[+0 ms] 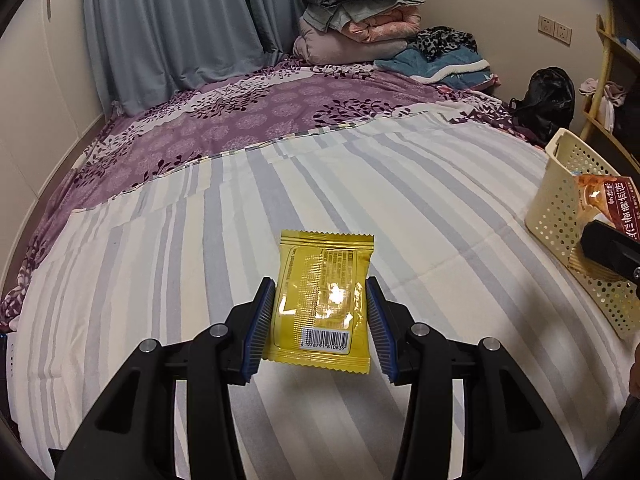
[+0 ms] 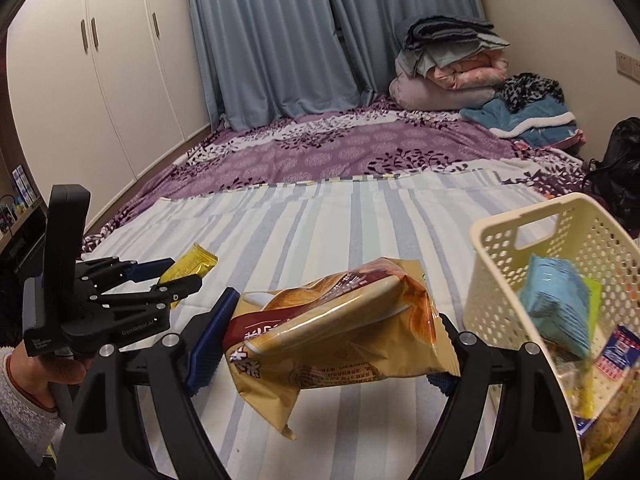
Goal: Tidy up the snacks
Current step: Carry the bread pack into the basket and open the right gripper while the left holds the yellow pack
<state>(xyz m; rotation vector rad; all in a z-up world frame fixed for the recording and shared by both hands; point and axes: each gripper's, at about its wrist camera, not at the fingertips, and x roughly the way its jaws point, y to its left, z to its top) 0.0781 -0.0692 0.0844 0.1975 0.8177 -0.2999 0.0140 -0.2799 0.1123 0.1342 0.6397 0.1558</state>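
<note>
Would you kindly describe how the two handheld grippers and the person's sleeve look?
Both grippers, the left gripper and right gripper, have matte black linkage arms with silver pivot pins and blue ribbed pads. The left one's body carries small white lettering and a tall black block on top. The sleeve is fuzzy pale grey.

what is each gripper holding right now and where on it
The left gripper holds a yellow snack packet, jaws on its two side edges, near the barcode end. The right gripper holds a tan and red snack bag across its middle.
</note>
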